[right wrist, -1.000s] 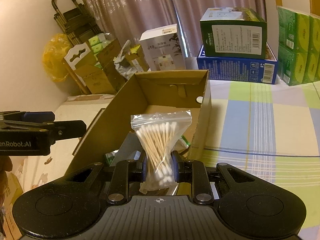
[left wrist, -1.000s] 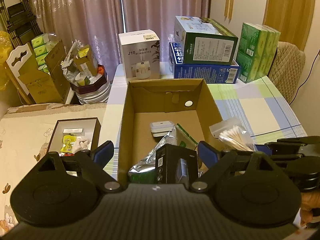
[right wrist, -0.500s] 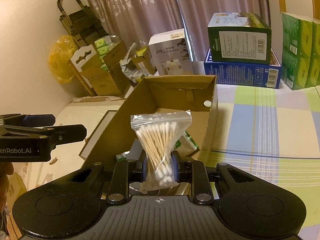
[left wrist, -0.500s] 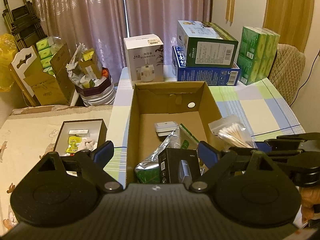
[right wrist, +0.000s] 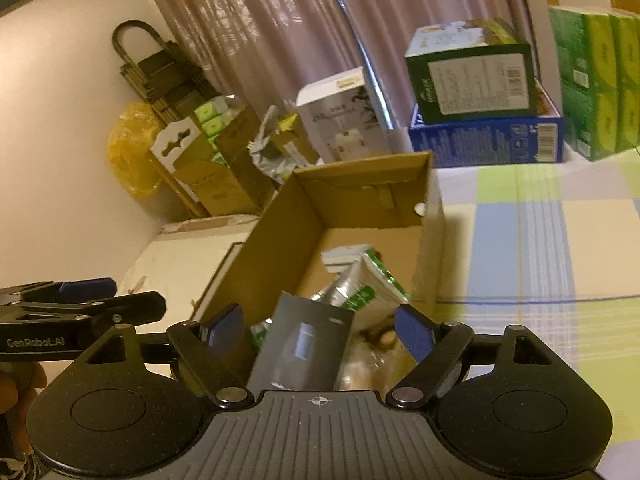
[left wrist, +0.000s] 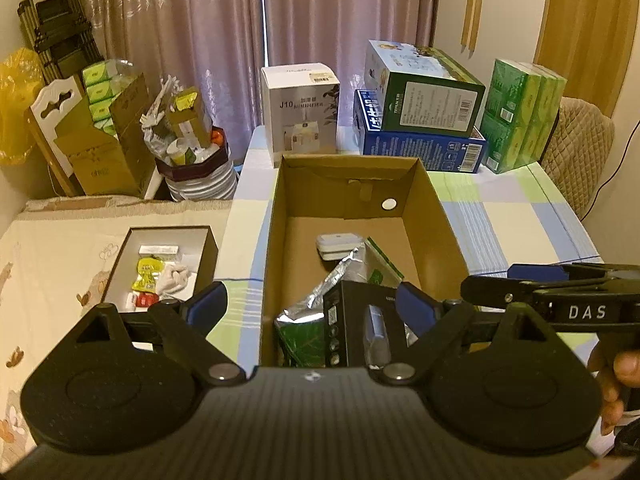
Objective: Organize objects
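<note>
Both of your claws stand spread and hold nothing; your right claw (right wrist: 318,338) hangs tilted over the near end of the open brown cardboard box (right wrist: 276,240) on the checked table (right wrist: 520,240), and your left claw (left wrist: 308,306) hovers just short of the same end. Directly between the right claw's fingertips lies the flat black cardboard package with a clear window (right wrist: 304,350), leaning on the crinkled silver-and-green foil pouch (right wrist: 360,292); beyond them, deeper in the box, rests the small white rectangular case (left wrist: 338,245). I judge the black package light and stiff, so you would take it by its long edges, not across the window, which may flex; the foil pouch looks soft and slippery, best pinched at its sealed top edge; the white case seems rigid and smooth, and narrow enough to grip across its short sides. Under the right claw something pale and blurred lies in the box; you cannot tell what.
</note>
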A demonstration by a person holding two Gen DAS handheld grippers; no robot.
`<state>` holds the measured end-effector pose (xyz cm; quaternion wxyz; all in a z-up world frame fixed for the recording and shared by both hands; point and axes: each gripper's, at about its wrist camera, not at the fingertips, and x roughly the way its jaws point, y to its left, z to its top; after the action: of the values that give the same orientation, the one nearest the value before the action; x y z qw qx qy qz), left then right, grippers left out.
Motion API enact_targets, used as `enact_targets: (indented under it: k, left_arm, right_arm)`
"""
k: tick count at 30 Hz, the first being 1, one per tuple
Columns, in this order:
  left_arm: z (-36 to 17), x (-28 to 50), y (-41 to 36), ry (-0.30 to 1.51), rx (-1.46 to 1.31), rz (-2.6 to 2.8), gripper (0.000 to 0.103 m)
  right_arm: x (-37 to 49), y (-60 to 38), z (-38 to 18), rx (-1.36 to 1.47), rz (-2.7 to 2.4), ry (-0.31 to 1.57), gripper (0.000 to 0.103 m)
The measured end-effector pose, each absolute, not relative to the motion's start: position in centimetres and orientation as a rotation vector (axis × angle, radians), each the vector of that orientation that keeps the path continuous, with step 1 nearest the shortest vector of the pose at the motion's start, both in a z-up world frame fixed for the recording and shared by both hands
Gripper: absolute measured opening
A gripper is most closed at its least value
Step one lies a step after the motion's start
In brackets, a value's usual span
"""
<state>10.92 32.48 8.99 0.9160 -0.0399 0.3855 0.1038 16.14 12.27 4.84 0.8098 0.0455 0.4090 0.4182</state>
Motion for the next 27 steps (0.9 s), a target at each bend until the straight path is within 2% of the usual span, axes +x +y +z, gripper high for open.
enact_targets:
  k: [3, 8, 27]
  left_arm:
    - [8.7, 10.1, 32.2, 0.789, -0.1, 0.213, 0.09]
    - [8.5, 8.1, 31.2, 0.769, -0.109, 0.221, 0.102]
    - [10.5, -2.7, 28.5, 0.688, -0.221, 0.23, 0.102]
  right_arm:
    - [15.7, 11.6, 4.8, 0.07, 0.873, 0.895, 0.08]
    - [14.0, 10.3, 4.9, 0.033, 0.849, 0.922, 0.08]
    - [4.6, 4.7, 7.4, -0.015, 0.823, 0.921, 0.082]
